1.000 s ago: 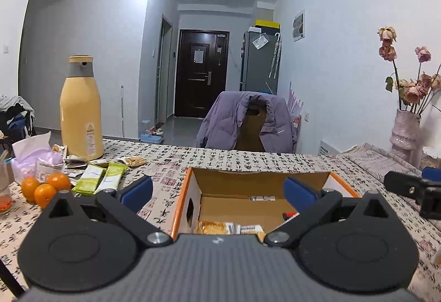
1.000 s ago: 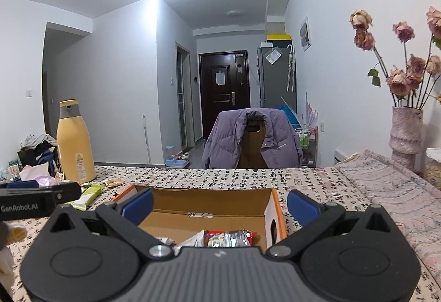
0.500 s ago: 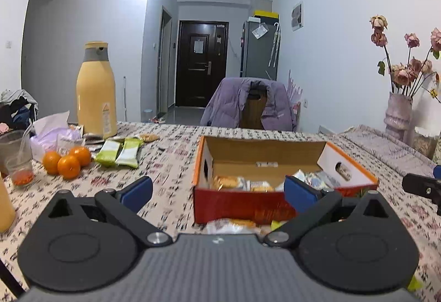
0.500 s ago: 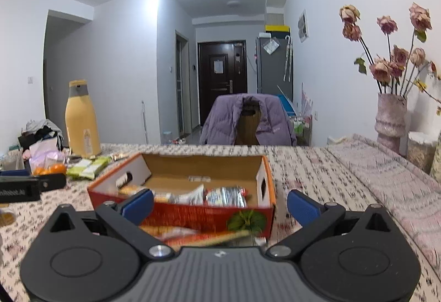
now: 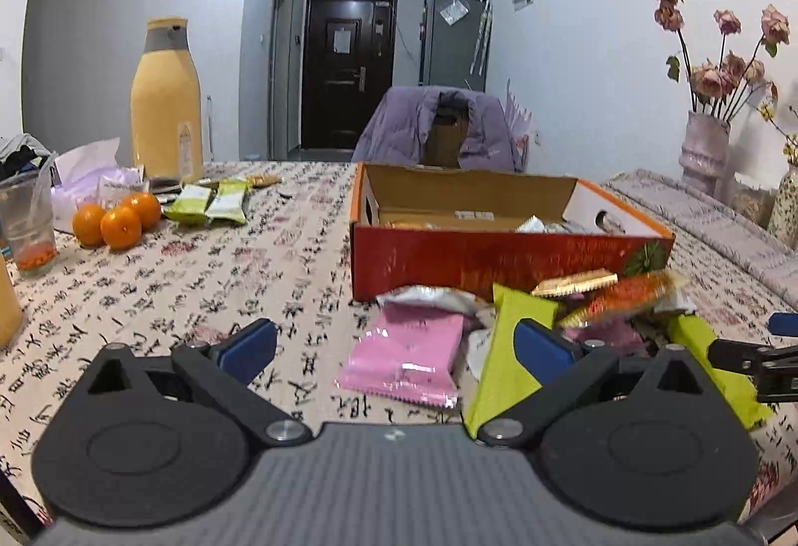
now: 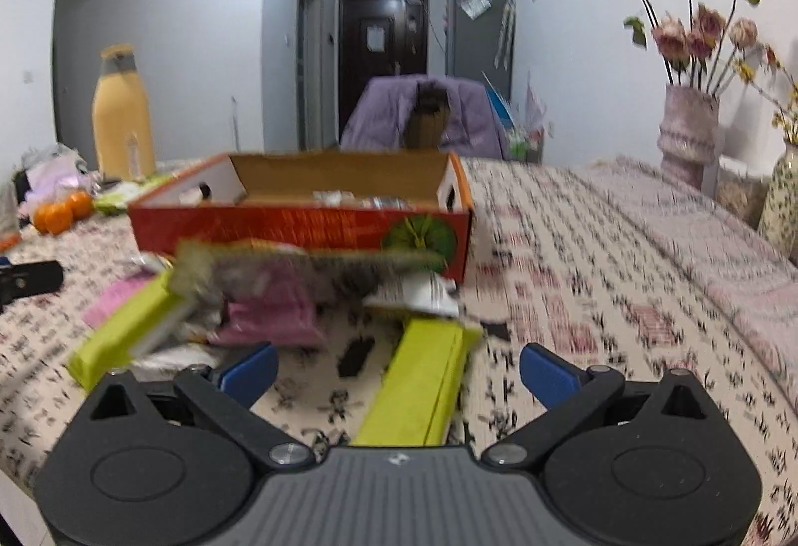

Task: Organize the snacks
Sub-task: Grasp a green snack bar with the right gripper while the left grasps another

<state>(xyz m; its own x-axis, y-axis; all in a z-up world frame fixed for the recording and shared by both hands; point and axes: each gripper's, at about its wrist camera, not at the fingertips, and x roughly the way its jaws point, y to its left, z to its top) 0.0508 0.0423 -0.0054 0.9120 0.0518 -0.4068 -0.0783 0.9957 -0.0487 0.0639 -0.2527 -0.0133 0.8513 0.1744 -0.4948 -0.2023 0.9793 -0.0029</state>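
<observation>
An open red cardboard box with several packets inside stands mid-table. A pile of loose snacks lies in front of it: a pink packet, lime-green packets, a silver one, orange and gold wrappers. My left gripper is open, low over the table just before the pink packet. My right gripper is open too, with a lime-green packet lying between its fingers, untouched. Its tip shows at the left wrist view's right edge.
At the left stand a tall yellow bottle, three oranges, two green packets, a plastic cup and tissues. A vase of dried roses sits at the right. A chair with a purple jacket is behind the table.
Both grippers have drawn back from above the box and dropped toward the table, so the snack pile in front of the box has come into view. Both stayed open.
</observation>
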